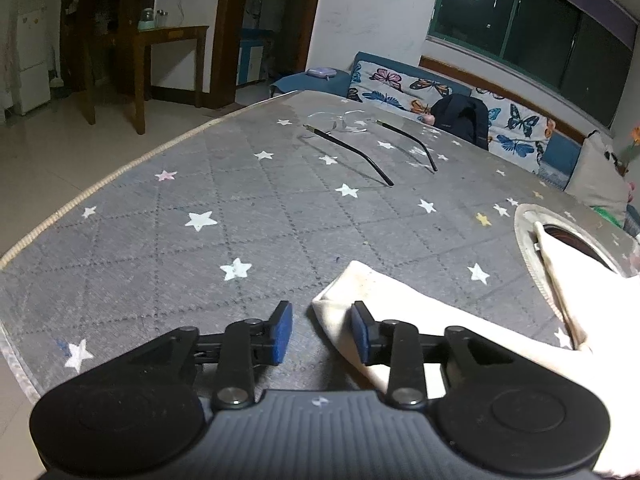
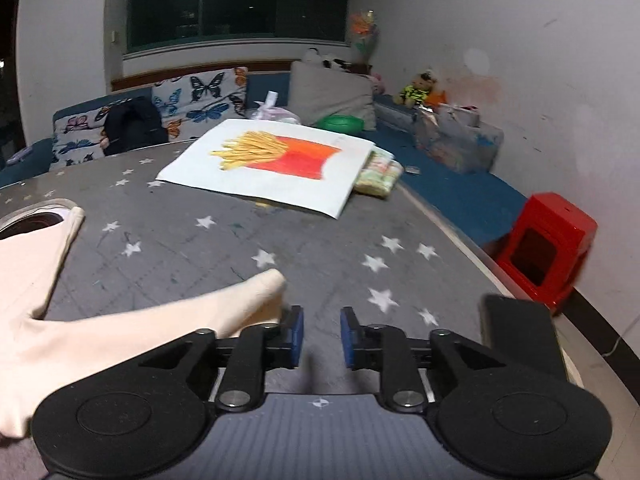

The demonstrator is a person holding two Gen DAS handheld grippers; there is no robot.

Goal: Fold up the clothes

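A cream-white garment (image 1: 460, 320) lies on the grey star-patterned table cover (image 1: 200, 220). In the left wrist view its left sleeve end (image 1: 352, 284) lies just ahead of my open left gripper (image 1: 322, 330), whose right blue pad (image 1: 360, 332) rests over the cloth. In the right wrist view the garment (image 2: 48, 320) fills the left side, and its right sleeve end (image 2: 264, 284) lies beside the left pad of my open right gripper (image 2: 322, 336). Neither gripper holds anything.
A pair of glasses (image 1: 352, 140) lies far on the table. A fries drawing on white paper (image 2: 272, 160) rests over a packet (image 2: 380, 176). A round hole in the table (image 1: 572, 240) sits by the garment's collar. A red stool (image 2: 548, 244) stands right of the table. A dark phone (image 2: 516, 328) lies near the edge.
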